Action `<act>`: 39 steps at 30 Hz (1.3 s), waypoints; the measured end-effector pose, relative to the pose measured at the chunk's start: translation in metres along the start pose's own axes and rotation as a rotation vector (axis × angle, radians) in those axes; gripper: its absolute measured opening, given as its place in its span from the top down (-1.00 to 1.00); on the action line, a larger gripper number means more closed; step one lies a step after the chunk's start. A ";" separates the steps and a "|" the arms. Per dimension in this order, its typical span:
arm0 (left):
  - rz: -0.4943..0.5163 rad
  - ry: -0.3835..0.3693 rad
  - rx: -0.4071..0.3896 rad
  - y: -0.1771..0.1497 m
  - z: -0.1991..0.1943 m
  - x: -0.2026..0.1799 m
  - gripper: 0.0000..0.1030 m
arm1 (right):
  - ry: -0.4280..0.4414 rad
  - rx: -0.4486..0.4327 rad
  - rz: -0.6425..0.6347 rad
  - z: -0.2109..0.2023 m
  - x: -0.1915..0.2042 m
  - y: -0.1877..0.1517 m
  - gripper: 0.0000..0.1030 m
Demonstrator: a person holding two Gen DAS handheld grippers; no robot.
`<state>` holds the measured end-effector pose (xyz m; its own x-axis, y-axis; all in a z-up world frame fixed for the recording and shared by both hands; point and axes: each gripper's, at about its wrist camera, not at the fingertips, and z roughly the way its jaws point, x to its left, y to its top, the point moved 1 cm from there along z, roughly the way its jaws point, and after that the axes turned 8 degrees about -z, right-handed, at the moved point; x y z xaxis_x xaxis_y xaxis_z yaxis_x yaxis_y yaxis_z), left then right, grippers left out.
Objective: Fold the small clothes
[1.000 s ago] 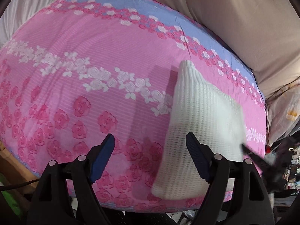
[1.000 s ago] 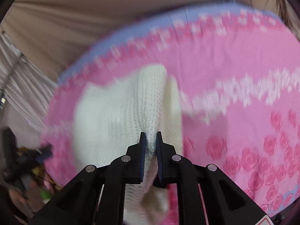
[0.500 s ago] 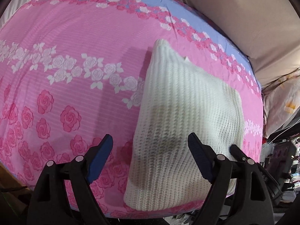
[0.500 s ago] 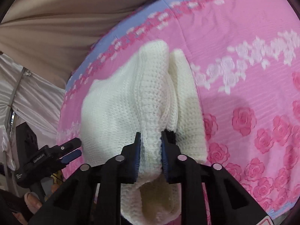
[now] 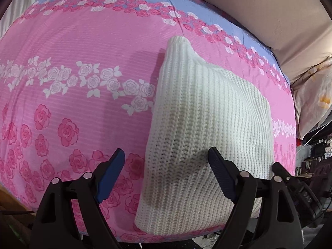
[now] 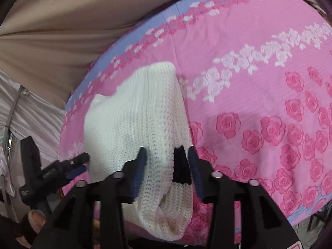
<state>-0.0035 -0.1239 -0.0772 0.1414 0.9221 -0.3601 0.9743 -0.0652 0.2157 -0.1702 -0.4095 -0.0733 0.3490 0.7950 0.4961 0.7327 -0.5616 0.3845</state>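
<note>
Your left gripper's arms hide the near edge of the sweater, so you cannot tell how its lower right corner lies. In the right wrist view the right gripper covers part of the sweater's rolled hem, and the black patch beside the hem is too unclear to name. The bed beyond the sweater is cut off at both views' edges.

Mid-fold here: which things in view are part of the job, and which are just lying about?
Part of the job:
white knit garment, partly folded on the sheet
pink rose bedsheet, the folding surface
left tool, open over the garment's near edge
right tool, just opened, knit fold between its pads

Lying about:
beige cloth behind the bed
clutter beside the bed
</note>
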 end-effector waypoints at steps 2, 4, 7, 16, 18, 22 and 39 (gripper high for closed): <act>-0.002 -0.008 0.007 0.001 0.006 -0.002 -0.56 | -0.004 0.029 0.003 0.012 -0.003 0.004 -0.01; 0.006 0.010 0.008 0.003 0.013 -0.006 -0.57 | 0.010 0.058 0.026 0.024 -0.005 0.008 -0.01; 0.040 0.034 -0.011 0.004 0.014 -0.016 -0.57 | 0.037 0.061 0.042 0.034 0.000 0.011 -0.01; 0.085 0.080 -0.025 0.004 0.012 -0.024 -0.57 | -0.010 0.038 -0.093 0.032 0.028 0.015 0.56; 0.089 0.085 -0.026 0.004 0.011 -0.025 -0.57 | -0.018 -0.014 -0.133 0.013 0.039 0.017 0.59; 0.100 0.090 -0.032 0.003 0.011 -0.026 -0.57 | -0.080 0.008 -0.140 0.022 0.026 0.015 0.67; -0.117 -0.136 0.084 0.012 0.046 0.004 -0.32 | 0.128 0.084 0.134 0.064 -0.015 0.002 -0.12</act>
<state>0.0168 -0.1389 -0.1174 0.0435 0.8655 -0.4990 0.9959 0.0021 0.0904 -0.1363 -0.4083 -0.1302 0.3729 0.6758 0.6357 0.7329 -0.6348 0.2449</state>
